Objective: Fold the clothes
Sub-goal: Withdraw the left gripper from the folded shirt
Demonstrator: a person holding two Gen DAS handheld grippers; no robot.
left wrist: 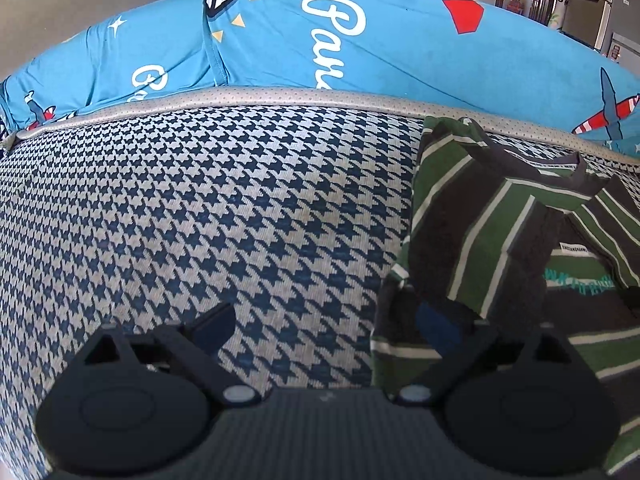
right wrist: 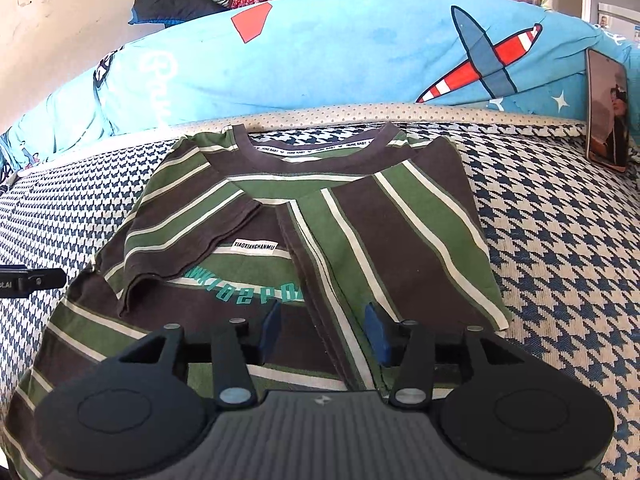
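A: Report the left gripper (left wrist: 324, 328) pose.

B: Held low over the bed (left wrist: 200, 208), pointing toward the blue pillow (left wrist: 360, 40) at 12 o'clock. Jaws are spread wide. The left finger is over bare houndstooth cover; the right finger (left wrist: 434, 328) sits against the raised edge of the striped T-shirt (left wrist: 480, 220), at 3 o'clock in the left wrist view. Nothing is pinched between the fingers. Whether that finger is under the cloth or just touching it, I cannot tell.

A: And the right gripper (right wrist: 324, 332)?

B: Also low, aimed at 12 o'clock, jaws parted to a medium gap. Both blue pads (right wrist: 378, 336) hover over the lower part of the T-shirt (right wrist: 320, 216), straddling the edge of the folded-in right panel. No cloth is held.

A: Location of the shirt?

B: Lying on the bed (right wrist: 560, 240), collar at 12 o'clock just beside the pillow (right wrist: 360, 52). Both sleeve sides are folded inward over the chest. A white label (right wrist: 255, 246) and teal lettering (right wrist: 248, 294) show between the flaps.

A: What does each view add?

B: The right wrist view alone shows the full shirt, a phone (right wrist: 606, 108) propped upright against the pillow at 2 o'clock, and part of the other tool at 9 o'clock. The left wrist view alone shows the shirt's left edge standing up off the cover.
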